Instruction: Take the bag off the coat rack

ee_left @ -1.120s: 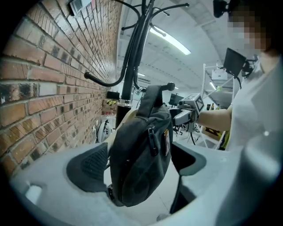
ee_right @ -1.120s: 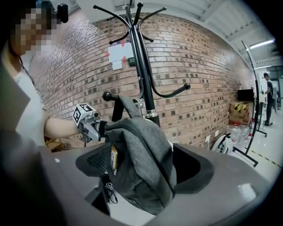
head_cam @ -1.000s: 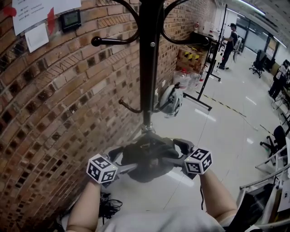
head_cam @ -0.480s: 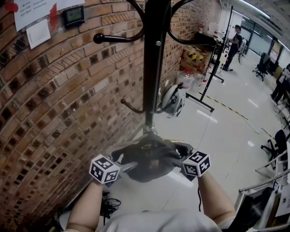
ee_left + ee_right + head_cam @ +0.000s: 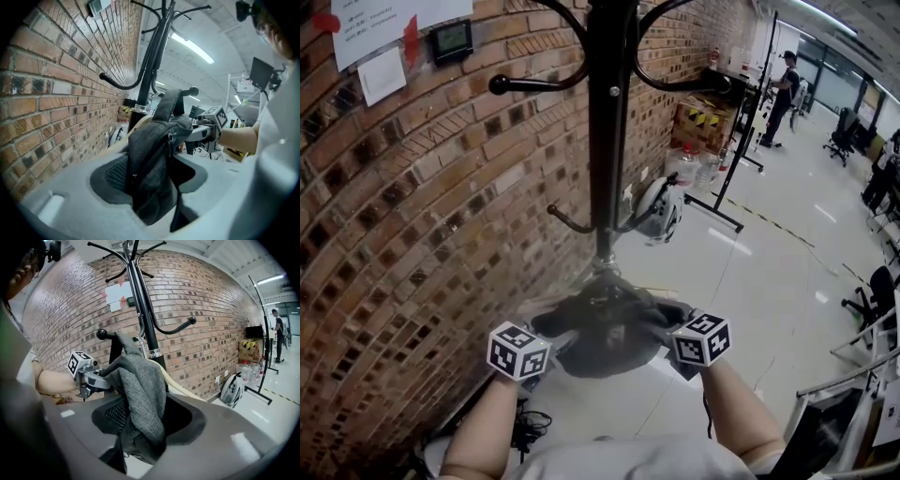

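On your left, the left gripper (image 5: pixel 159 159) is closing its jaws around the bag (image 5: pixel 605 333). Grey cloth is bunching between the pads, lying against one while the other is showing a dark gap, so I am judging that it is not yet pinching.

In the middle, the bag is hanging against the pole of the coat rack (image 5: pixel 605 141), low in front of you. Its strap (image 5: pixel 169 101) is running up over a ball-tipped hook (image 5: pixel 190 91). The cloth is folding and sagging like soft woven fabric, so I am expecting it to handle light, limp and sturdy rather than stiff or fragile. It is likely to slump and slip through a shallow bite. You are better off taking a deep fold high on the body, near the strap, so that the lift is slackening the strap enough to clear the ball end.

On your right, the right gripper (image 5: pixel 147 416) is also closing. The same grey fabric is draping between its jaws, against one pad only.
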